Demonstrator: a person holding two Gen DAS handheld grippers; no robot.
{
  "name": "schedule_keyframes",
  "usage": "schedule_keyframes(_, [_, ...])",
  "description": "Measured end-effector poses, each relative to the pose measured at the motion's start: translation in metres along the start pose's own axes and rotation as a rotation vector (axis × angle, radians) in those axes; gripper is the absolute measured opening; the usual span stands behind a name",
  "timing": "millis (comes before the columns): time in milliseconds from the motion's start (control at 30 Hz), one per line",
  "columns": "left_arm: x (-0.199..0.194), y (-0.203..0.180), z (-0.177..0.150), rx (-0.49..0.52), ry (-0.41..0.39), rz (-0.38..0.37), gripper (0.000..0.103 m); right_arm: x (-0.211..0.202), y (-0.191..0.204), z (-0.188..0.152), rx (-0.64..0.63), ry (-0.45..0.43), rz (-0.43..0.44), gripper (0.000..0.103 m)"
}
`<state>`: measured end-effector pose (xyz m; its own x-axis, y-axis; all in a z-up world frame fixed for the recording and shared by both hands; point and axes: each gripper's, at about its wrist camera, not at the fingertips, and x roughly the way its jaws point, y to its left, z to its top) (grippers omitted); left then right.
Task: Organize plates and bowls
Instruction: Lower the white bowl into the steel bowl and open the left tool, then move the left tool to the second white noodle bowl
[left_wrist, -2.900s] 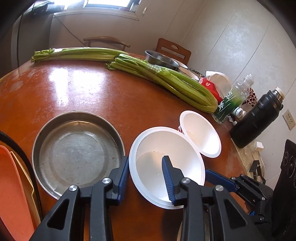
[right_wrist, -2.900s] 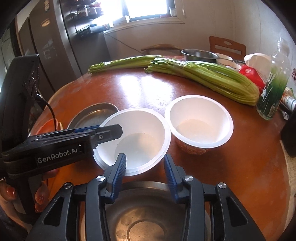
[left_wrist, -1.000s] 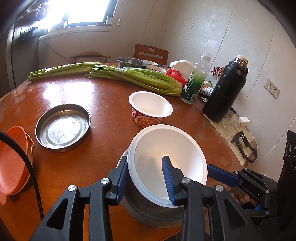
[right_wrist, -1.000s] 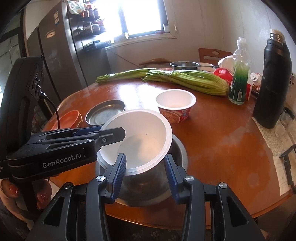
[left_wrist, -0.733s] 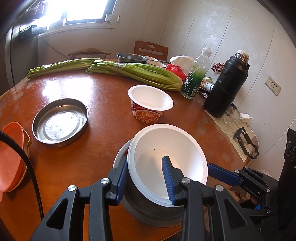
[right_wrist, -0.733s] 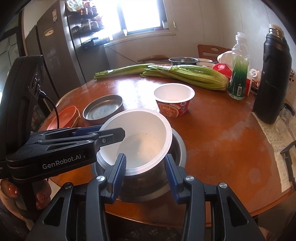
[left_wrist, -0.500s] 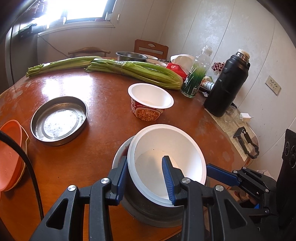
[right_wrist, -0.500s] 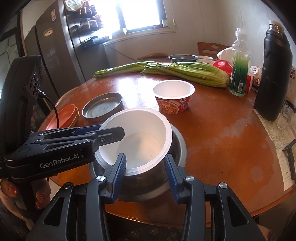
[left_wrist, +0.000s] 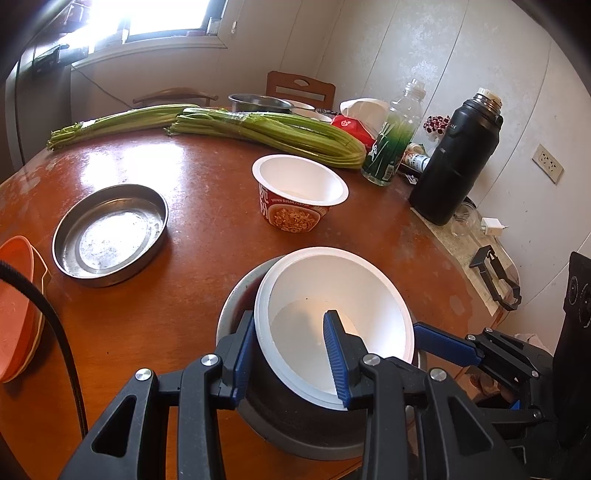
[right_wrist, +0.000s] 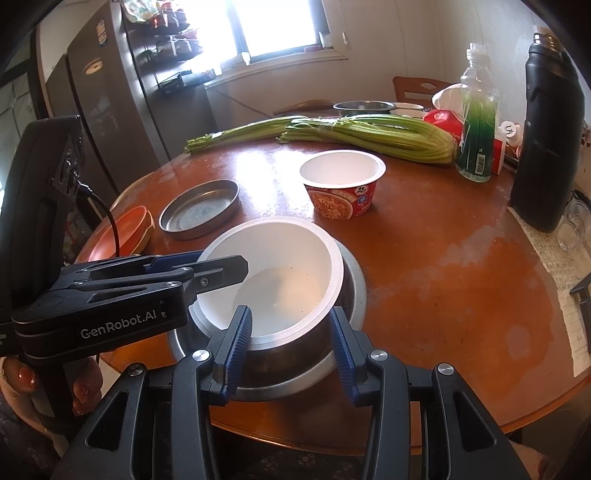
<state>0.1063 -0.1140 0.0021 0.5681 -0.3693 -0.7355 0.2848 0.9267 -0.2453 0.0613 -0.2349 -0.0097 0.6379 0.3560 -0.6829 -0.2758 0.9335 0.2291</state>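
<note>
At lower centre of both frames, we seat the white foam bowl (left_wrist: 334, 325) level inside the steel bowl (right_wrist: 343, 354): left gripper (left_wrist: 291, 354) jaws pinch its rim, right gripper (right_wrist: 291, 347) jaws straddle the steel bowl, grip unclear.

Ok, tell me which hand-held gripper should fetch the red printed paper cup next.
Right, probably. The left hand-held gripper is clamped on the rim of the white foam bowl inside the steel bowl. The right hand-held gripper straddles that stack's near edge, the red printed paper cup ahead.
</note>
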Motion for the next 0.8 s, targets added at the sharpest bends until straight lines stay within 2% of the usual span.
schedule_keyframes(400, [0.002,0.005,-0.001,-0.007,0.012,-0.019,0.036,-0.001,-0.007,-0.002,0.022,-0.007,0.041,0.045])
schedule_keyframes(800, [-0.017,0.01,0.0,-0.001,-0.04,0.01,0.037,-0.008,-0.02,0.0,0.081,-0.026,0.034,0.045])
